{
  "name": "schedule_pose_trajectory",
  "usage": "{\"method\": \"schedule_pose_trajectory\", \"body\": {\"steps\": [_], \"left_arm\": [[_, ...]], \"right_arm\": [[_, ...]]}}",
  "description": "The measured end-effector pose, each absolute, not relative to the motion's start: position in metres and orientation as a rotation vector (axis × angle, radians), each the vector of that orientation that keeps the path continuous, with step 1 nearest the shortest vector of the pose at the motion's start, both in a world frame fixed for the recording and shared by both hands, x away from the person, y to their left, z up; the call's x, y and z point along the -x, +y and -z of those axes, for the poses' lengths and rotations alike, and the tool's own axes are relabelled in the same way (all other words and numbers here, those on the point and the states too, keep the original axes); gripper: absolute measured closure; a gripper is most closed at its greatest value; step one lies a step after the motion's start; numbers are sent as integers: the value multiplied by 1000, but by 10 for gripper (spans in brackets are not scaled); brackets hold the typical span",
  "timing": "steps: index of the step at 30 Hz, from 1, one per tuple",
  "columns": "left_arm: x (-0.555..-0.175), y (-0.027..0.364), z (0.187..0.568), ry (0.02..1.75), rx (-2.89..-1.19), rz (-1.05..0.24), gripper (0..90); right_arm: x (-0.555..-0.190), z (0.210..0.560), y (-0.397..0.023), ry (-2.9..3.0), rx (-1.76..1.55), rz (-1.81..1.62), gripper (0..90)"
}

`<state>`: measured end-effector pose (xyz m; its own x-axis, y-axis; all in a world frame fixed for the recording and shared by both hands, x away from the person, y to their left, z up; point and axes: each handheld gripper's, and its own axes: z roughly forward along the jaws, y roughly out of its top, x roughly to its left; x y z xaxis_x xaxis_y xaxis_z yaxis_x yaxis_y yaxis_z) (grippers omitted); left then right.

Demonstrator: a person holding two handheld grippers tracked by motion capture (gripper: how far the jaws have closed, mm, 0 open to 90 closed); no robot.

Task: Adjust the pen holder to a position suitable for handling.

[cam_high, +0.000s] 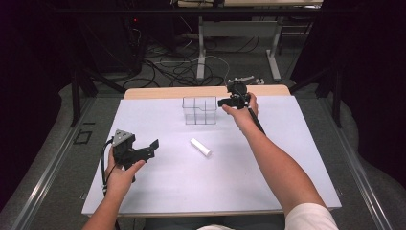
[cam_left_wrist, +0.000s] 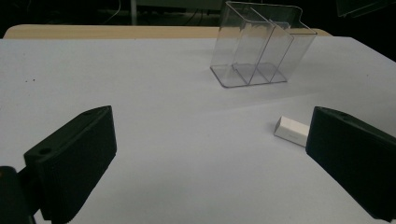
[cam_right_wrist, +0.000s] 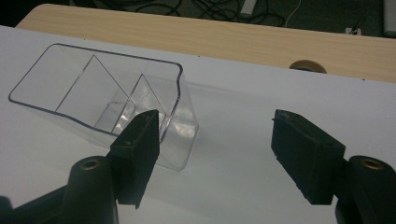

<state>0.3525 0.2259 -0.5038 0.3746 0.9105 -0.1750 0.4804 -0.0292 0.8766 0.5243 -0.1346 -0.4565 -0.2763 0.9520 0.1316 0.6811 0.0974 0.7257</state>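
Clear plastic organiser stands upright on the white bench, just left of the right tool, whose jaws stand apart with nothing between them. Ahead and right of the left tool, jaws wide apart, lies a white block.

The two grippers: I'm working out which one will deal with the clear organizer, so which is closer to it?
The right gripper, held open just beside the clear organizer at the table's far side. The left gripper sits well back, nearer the white block.
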Motion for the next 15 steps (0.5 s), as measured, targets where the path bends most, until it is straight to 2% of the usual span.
{"method": "schedule_pose_trajectory", "body": {"steps": [7,8,15], "left_arm": [[-353,226,505,1252,-1672,-550,22],[-353,227,505,1252,-1674,-550,23],[-352,230,505,1262,-1656,-554,28]], "right_arm": [[-533,463,-123,2024,-1618,-995,399],[-536,465,-120,2029,-1618,-985,435],[-546,473,-115,2021,-1633,-1018,486]]}}
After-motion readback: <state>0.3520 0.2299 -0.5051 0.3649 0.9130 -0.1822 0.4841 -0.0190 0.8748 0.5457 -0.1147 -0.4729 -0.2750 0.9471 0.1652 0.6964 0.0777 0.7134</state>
